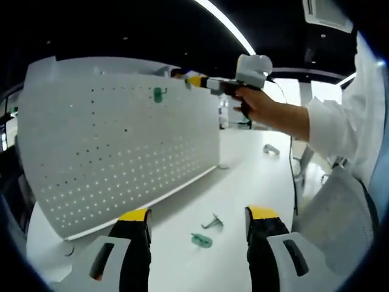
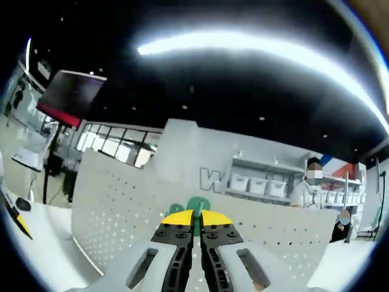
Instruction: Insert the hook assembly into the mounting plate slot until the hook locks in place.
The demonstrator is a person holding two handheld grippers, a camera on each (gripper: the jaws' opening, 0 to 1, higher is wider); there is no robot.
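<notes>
The white pegboard mounting plate (image 1: 121,152) stands upright on the white table. A green hook (image 1: 159,94) sits on its face near the top. A person's hand holds my right gripper (image 1: 193,80) up by the board's top right corner, a little right of that hook. In the right gripper view the yellow-tipped jaws (image 2: 197,218) stand shut, and the green hook (image 2: 196,205) shows just past the tips against the pegboard (image 2: 121,207). My left gripper (image 1: 199,214) is open and low over the table. A second green hook (image 1: 202,240) and a grey metal hook (image 1: 213,222) lie between its jaws.
Another small grey part (image 1: 270,149) lies farther back on the table (image 1: 255,182). The person's white sleeve (image 1: 340,121) fills the right side. Shelves with white bins (image 2: 255,182) and other people stand behind the board.
</notes>
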